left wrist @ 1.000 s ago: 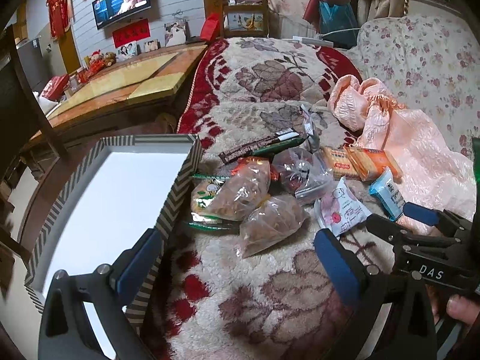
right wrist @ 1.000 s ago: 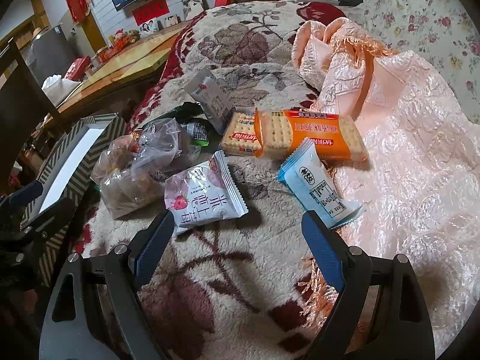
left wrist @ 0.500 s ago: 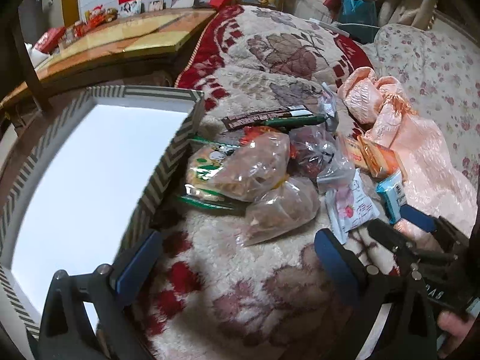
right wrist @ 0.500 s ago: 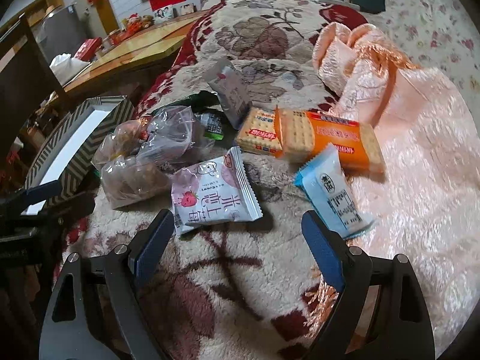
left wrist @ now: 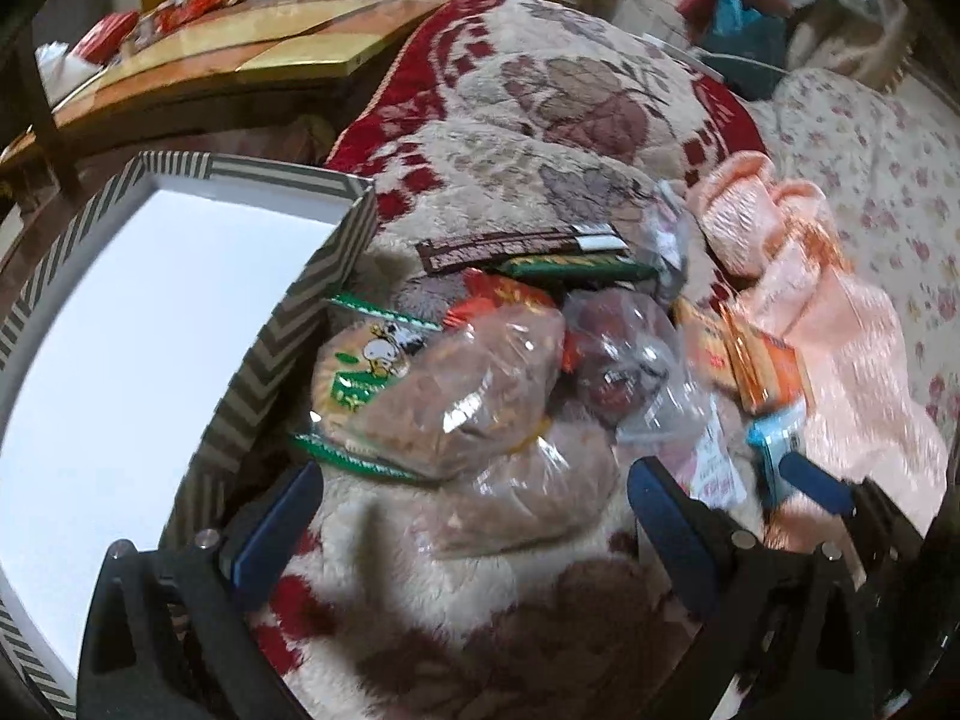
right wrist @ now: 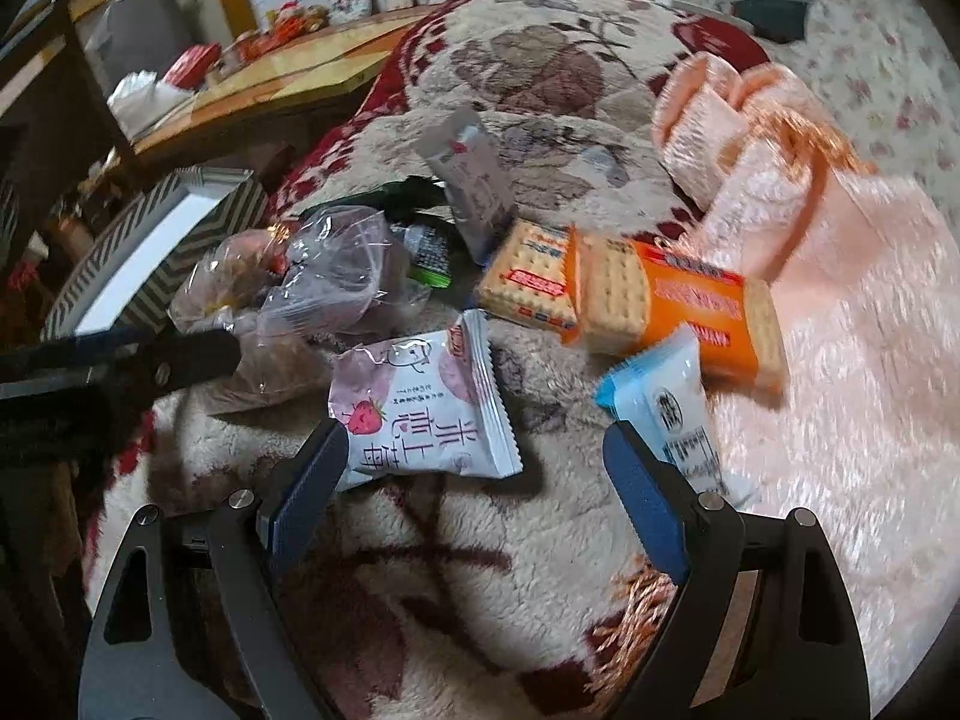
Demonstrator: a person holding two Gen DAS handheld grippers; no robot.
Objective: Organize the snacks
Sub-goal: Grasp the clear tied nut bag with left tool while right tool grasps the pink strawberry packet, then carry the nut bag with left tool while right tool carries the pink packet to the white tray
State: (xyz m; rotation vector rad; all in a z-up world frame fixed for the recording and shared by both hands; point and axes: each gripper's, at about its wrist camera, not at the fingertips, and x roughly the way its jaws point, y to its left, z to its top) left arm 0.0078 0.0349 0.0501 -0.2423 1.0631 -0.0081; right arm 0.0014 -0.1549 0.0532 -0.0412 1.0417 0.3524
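Note:
A pile of snacks lies on a plush floral blanket (left wrist: 540, 138). My left gripper (left wrist: 474, 516) is open and empty, just in front of two clear bags of brown snacks (left wrist: 480, 396) and a green duck packet (left wrist: 366, 372). A striped box (left wrist: 252, 384) with a white inside stands to their left. My right gripper (right wrist: 474, 474) is open and empty; its left finger nearly touches a white strawberry packet (right wrist: 420, 402), and a blue-white packet (right wrist: 666, 402) lies by its right finger. Orange cracker packs (right wrist: 672, 300) lie behind.
A pink satin cloth (right wrist: 828, 300) is bunched on the right. A wooden table (left wrist: 240, 60) stands behind the box. A brown bar and a green bar (left wrist: 528, 246) lie at the back of the pile. The left gripper's arm (right wrist: 120, 360) reaches in from the left.
Both grippers have moved forward and lower toward the snacks. The left one has closed in on the clear bags, the right one on the strawberry packet. Nothing has been gripped.

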